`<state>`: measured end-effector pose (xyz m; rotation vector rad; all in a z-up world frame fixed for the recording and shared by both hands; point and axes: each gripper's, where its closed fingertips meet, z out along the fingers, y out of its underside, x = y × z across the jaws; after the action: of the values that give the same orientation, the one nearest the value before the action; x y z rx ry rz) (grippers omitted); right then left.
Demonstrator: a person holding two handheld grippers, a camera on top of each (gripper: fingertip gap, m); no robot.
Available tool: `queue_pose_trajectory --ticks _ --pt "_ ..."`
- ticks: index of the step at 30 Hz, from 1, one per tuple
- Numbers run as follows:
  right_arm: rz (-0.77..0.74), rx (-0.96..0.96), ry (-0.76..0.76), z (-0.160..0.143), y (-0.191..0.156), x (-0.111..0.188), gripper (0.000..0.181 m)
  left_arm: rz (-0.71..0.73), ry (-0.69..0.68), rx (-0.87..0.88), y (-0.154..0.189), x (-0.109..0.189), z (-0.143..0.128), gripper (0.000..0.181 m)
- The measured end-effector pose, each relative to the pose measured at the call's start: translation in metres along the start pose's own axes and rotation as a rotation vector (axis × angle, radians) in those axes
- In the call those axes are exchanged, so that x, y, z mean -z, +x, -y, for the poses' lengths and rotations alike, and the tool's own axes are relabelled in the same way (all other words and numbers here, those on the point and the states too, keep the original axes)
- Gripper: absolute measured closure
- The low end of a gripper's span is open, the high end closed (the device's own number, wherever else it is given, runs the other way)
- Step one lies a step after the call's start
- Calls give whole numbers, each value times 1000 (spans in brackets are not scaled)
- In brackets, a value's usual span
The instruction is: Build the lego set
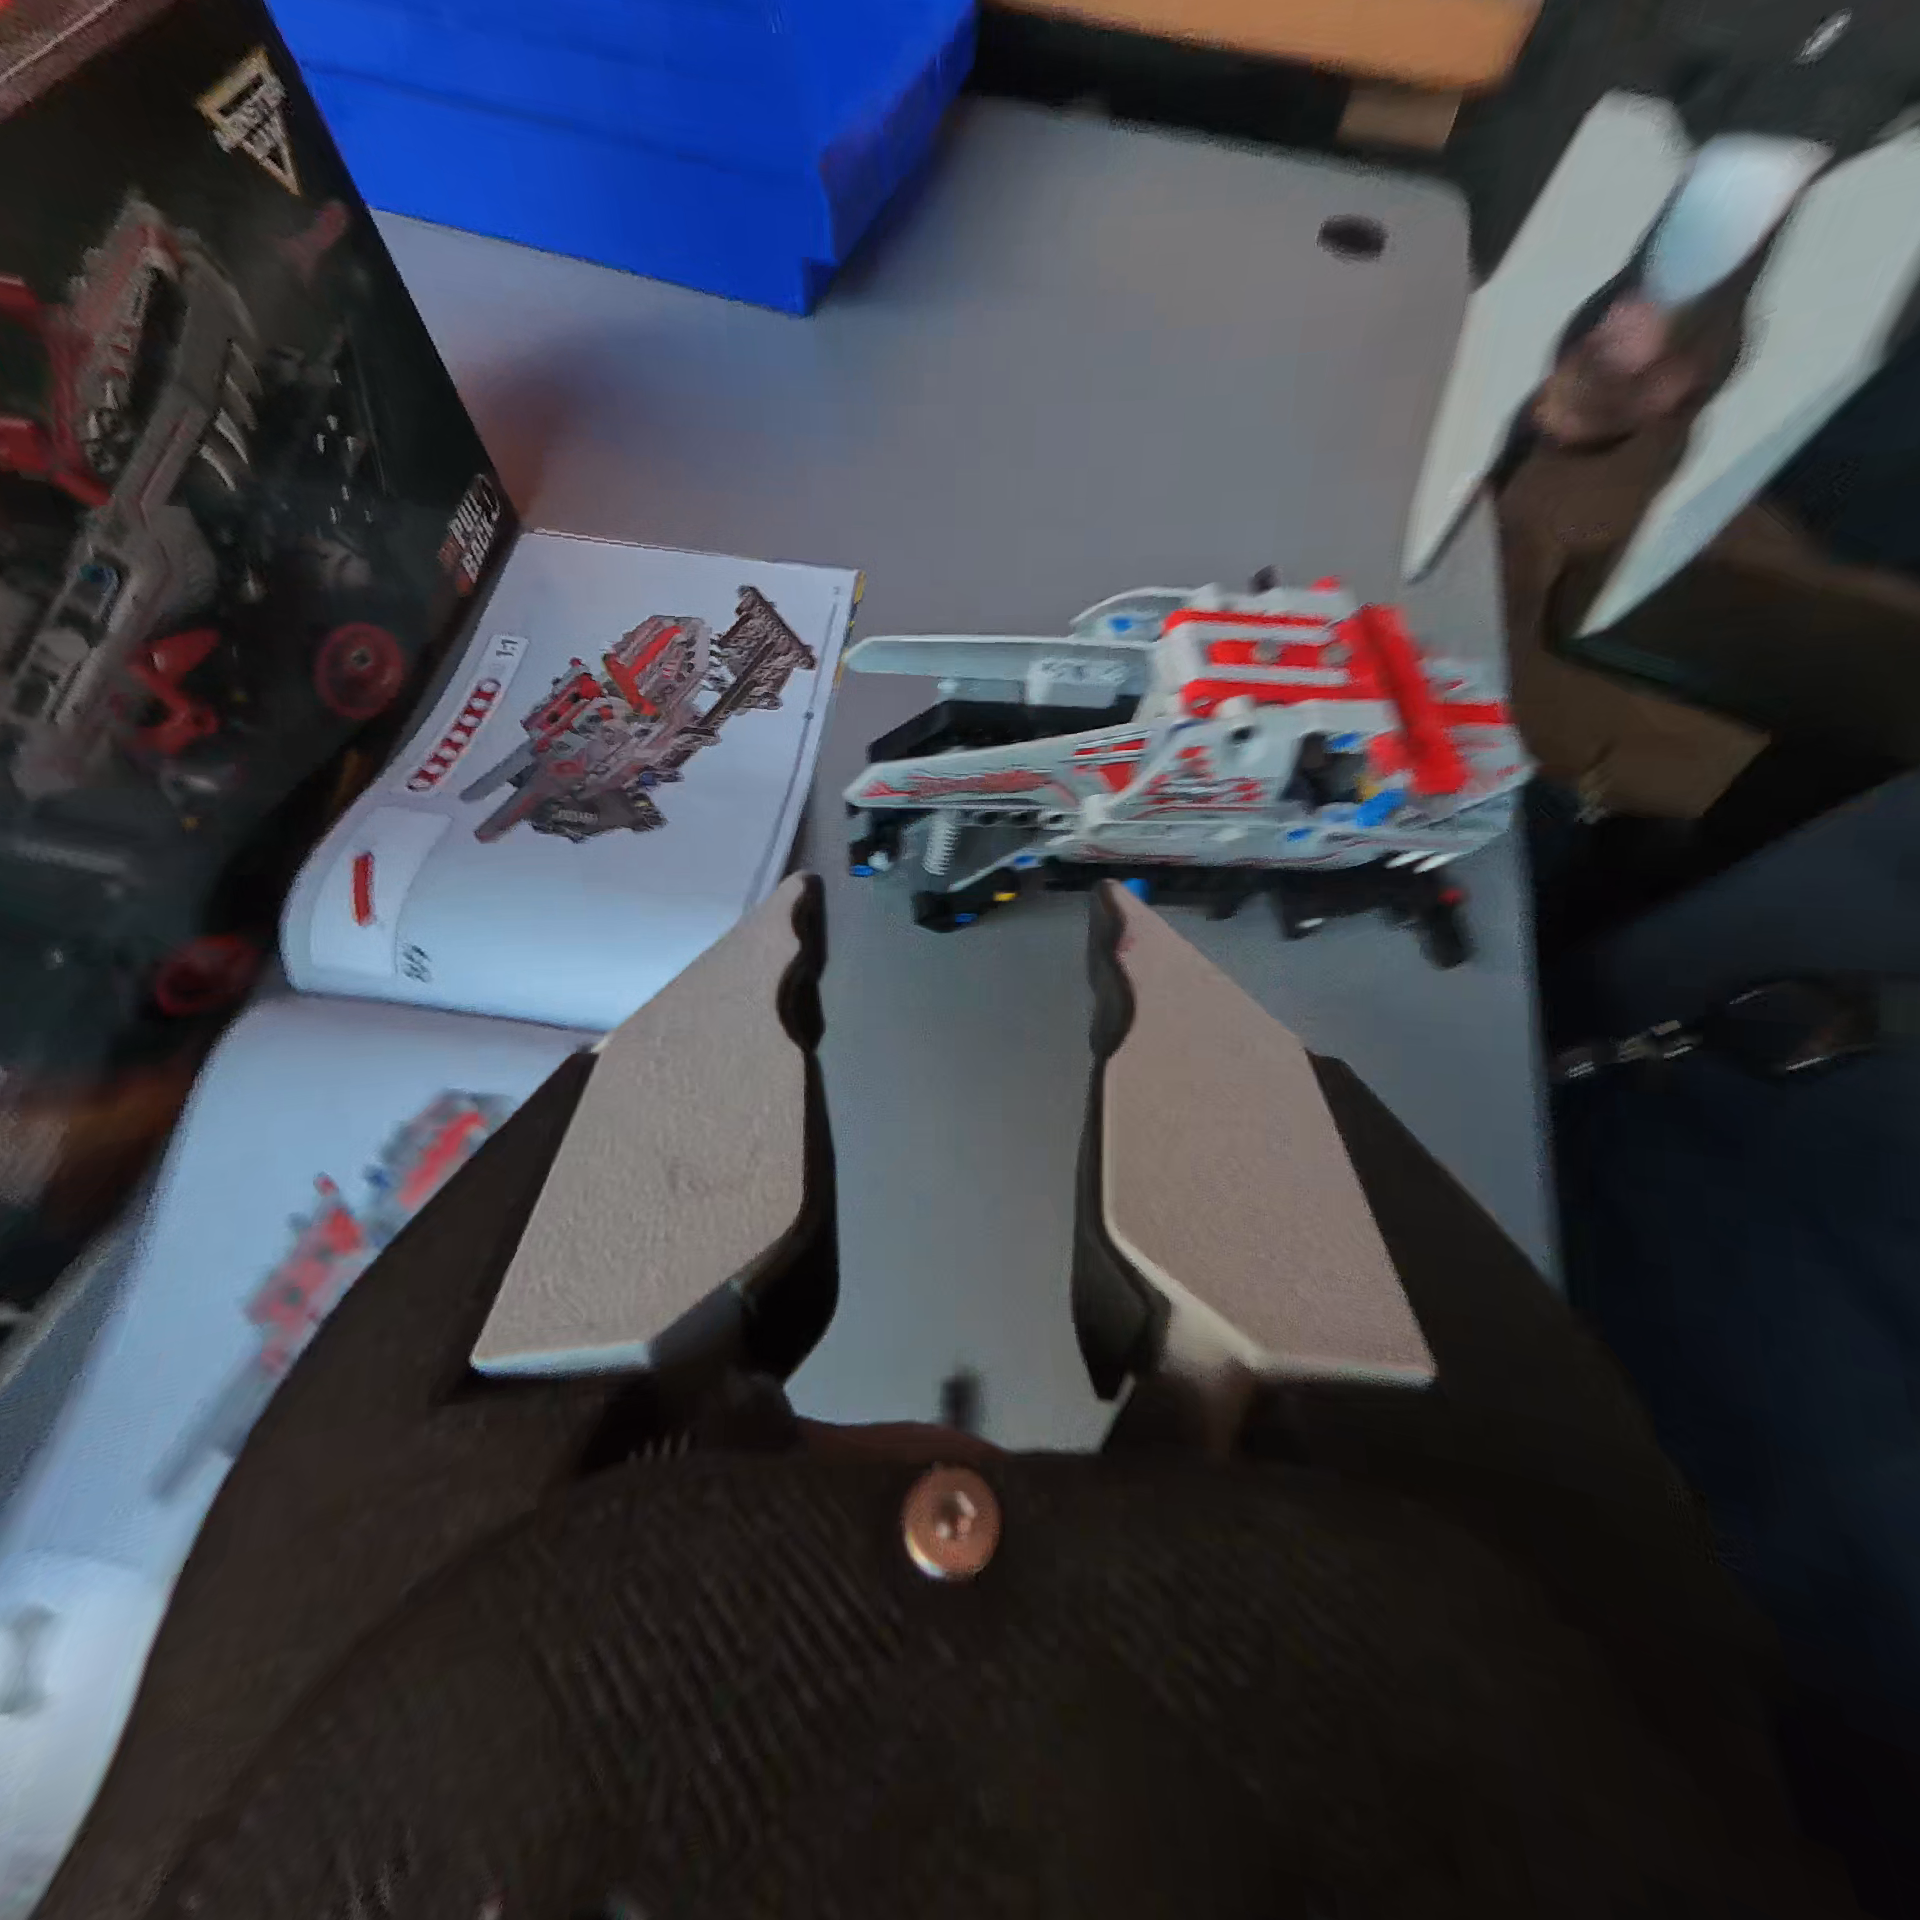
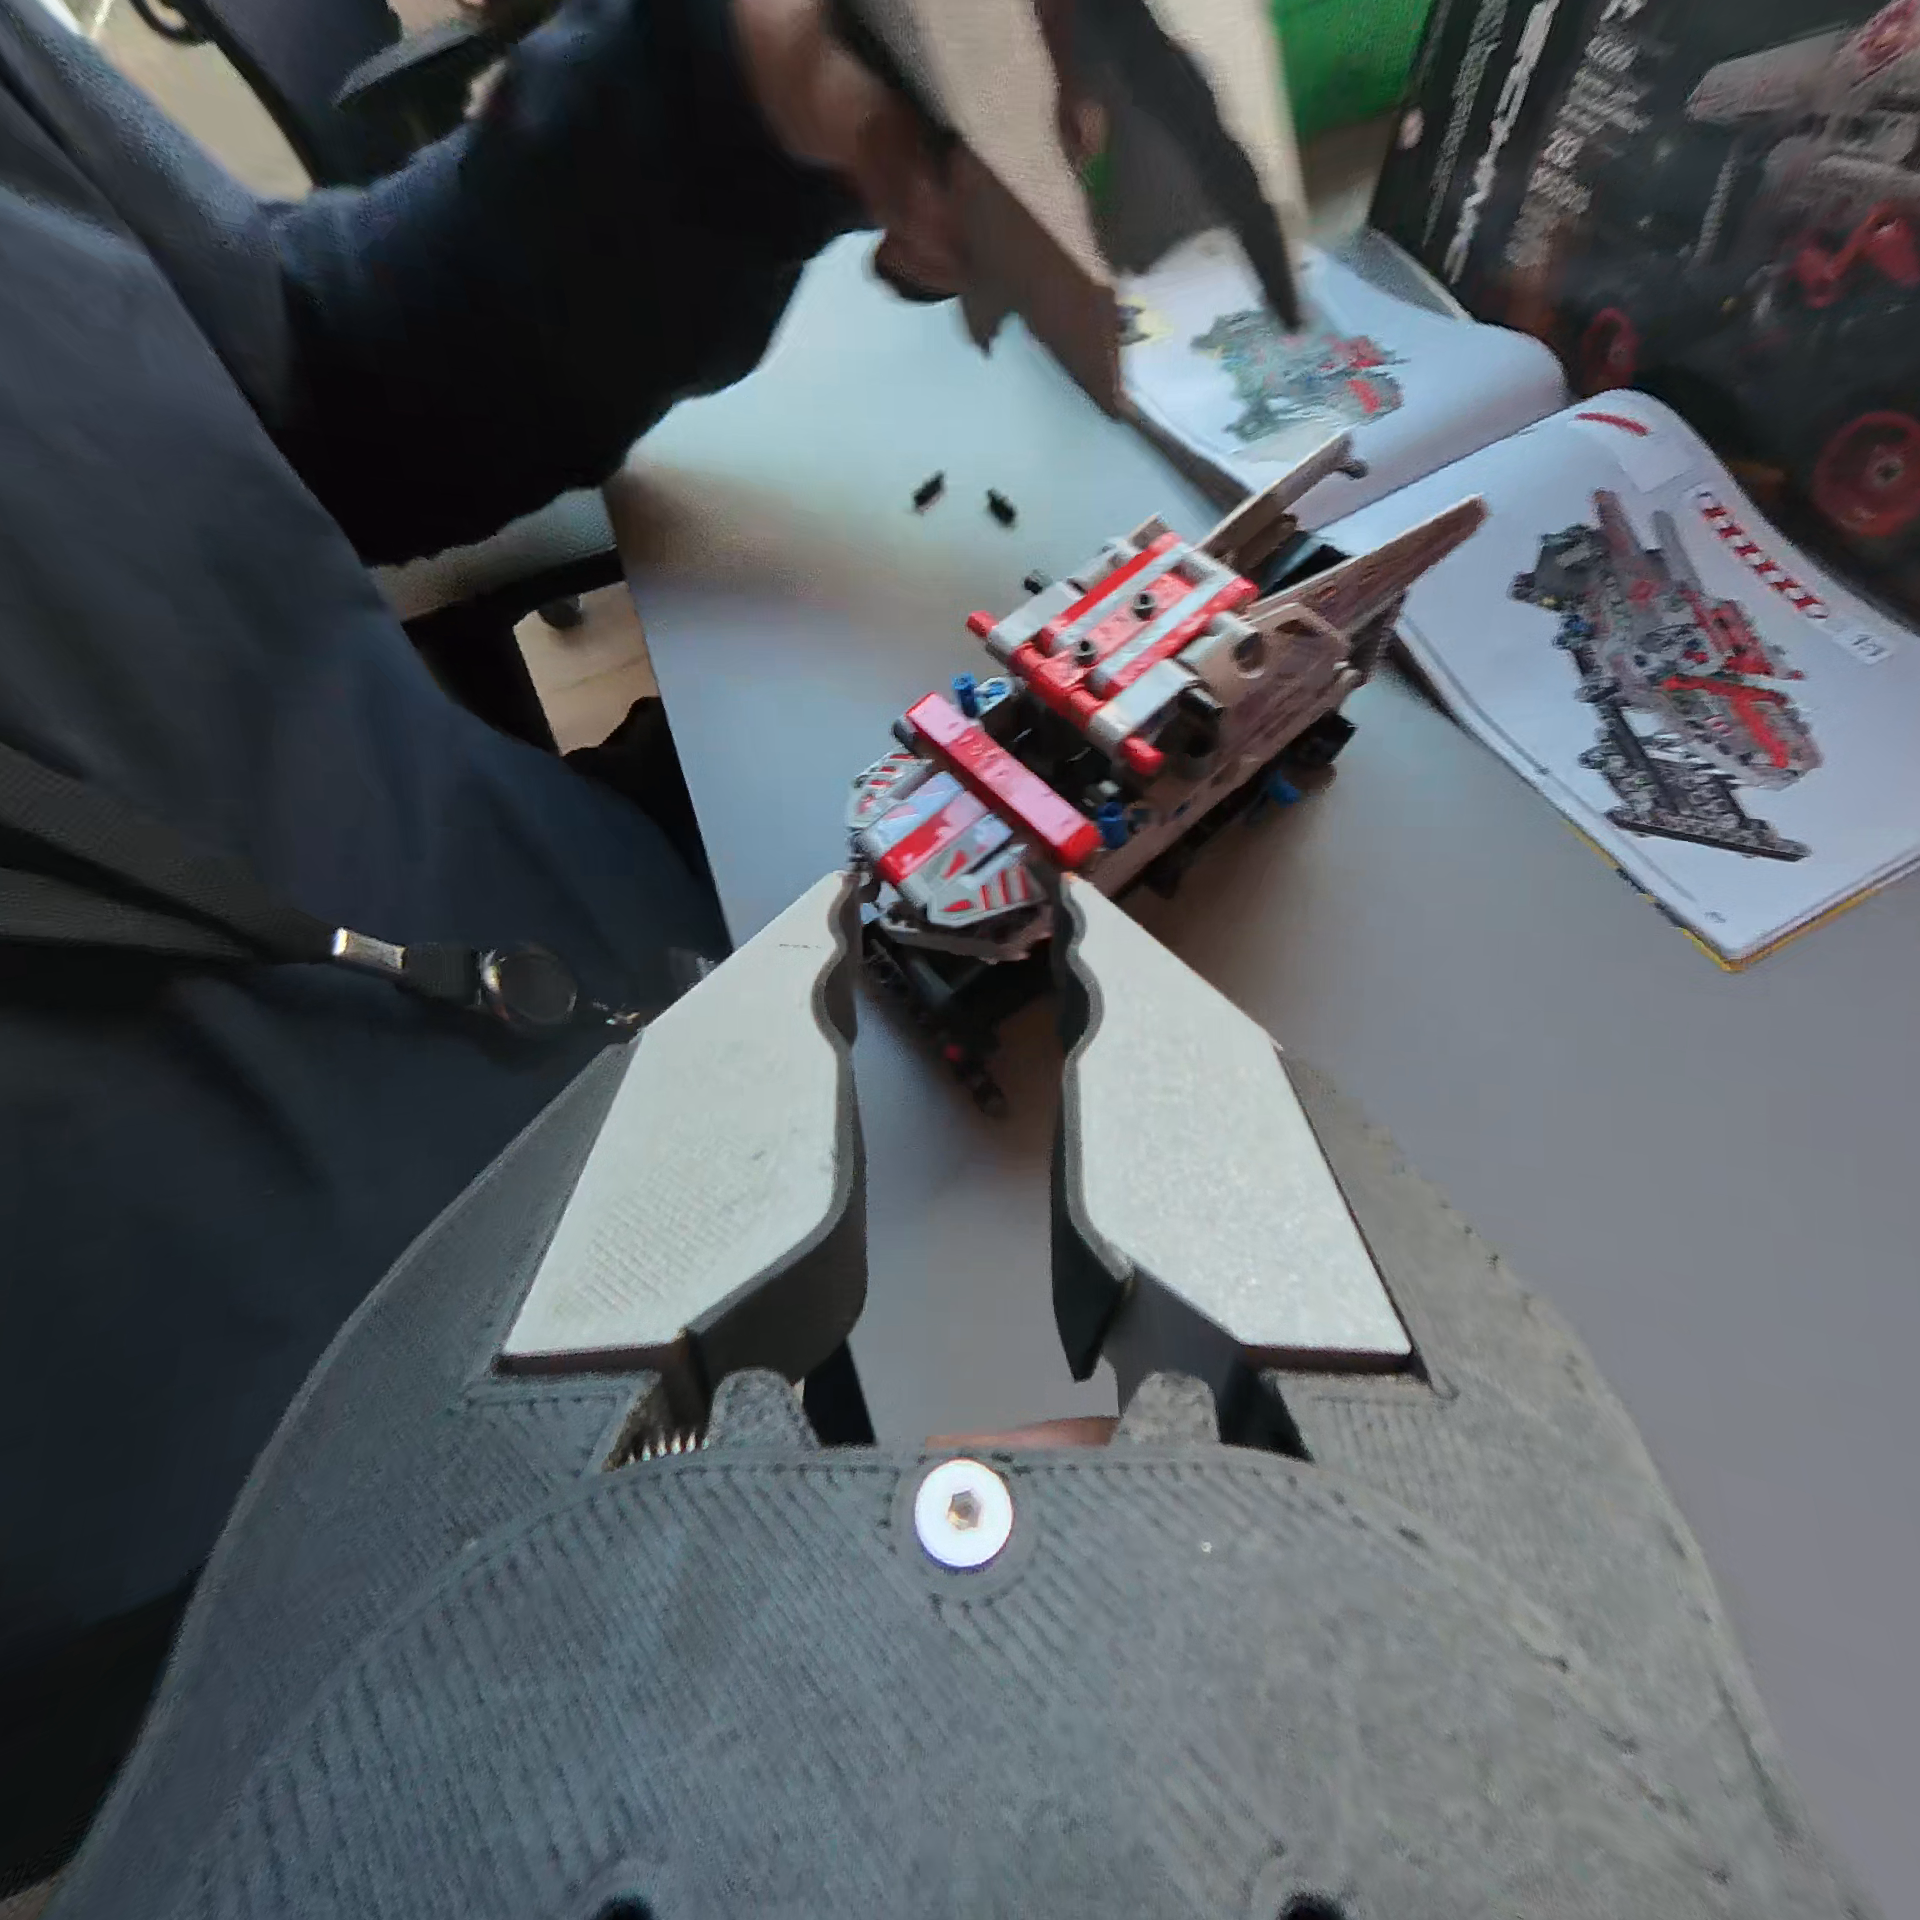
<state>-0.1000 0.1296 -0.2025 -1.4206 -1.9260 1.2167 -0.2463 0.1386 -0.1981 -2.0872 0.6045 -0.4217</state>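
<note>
Lego truck body, grey-white panels with red beams and red flame stickers on a black chassis [image 1: 1174, 758], sits on the flat grey matte table [image 1: 1039, 416], just beside the open white instruction booklet [image 1: 582, 769]. Left gripper, flat grey wedge fingers on a ribbed black printed body [image 1: 954, 914], hangs above the table with the jaws well apart and nothing between them; tips just short of the model's near side, not touching as far as I can see. Right gripper, same build [image 2: 954, 904], is low and level, fingers spread, tips flanking the model's stickered front end; contact unclear, doesn't look clamped. In the right wrist view the left gripper shows blurred up top, above the booklet. Finger inner edges are wavy black pads [image 2: 844, 997]; outer faces show fine print texture. Two small black pins [image 2: 961, 497] lie loose on the table beyond the model. Dark glossy set box with a red-wheeled truck picture [image 1: 187, 582] stands behind the booklet, blue plastic bin [image 1: 644, 135] further back. Person's dark navy sleeve [image 2: 416, 343] and black lanyard clip [image 2: 520, 982] sit at the table edge.
</note>
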Motion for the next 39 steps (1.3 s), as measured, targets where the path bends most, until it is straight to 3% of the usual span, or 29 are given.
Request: queue_pose_trajectory --ticks 4,7,11,13,27,34,35,39 --pt "-20 12 -25 2 16 -1 148 -134 47 299 51 18 3 147" --pt "-18 60 -46 4 20 -6 153 -139 83 282 81 8 10 152" --pt "12 80 -68 4 20 -12 157 -69 15 193 100 -21 1 151" --pt "35 84 -86 1 18 -15 160 -110 7 195 111 -31 1 152" --pt "-55 261 -116 0 11 -14 174 -62 9 185 112 -42 1 161" --pt "-77 325 -140 -3 6 -14 176 36 13 48 113 -44 2 168" --pt "-75 327 -138 -3 6 -14 176 52 16 20 112 -43 3 175" --pt "-39 285 -122 -4 3 -15 175 73 22 -150 122 -41 6 176"
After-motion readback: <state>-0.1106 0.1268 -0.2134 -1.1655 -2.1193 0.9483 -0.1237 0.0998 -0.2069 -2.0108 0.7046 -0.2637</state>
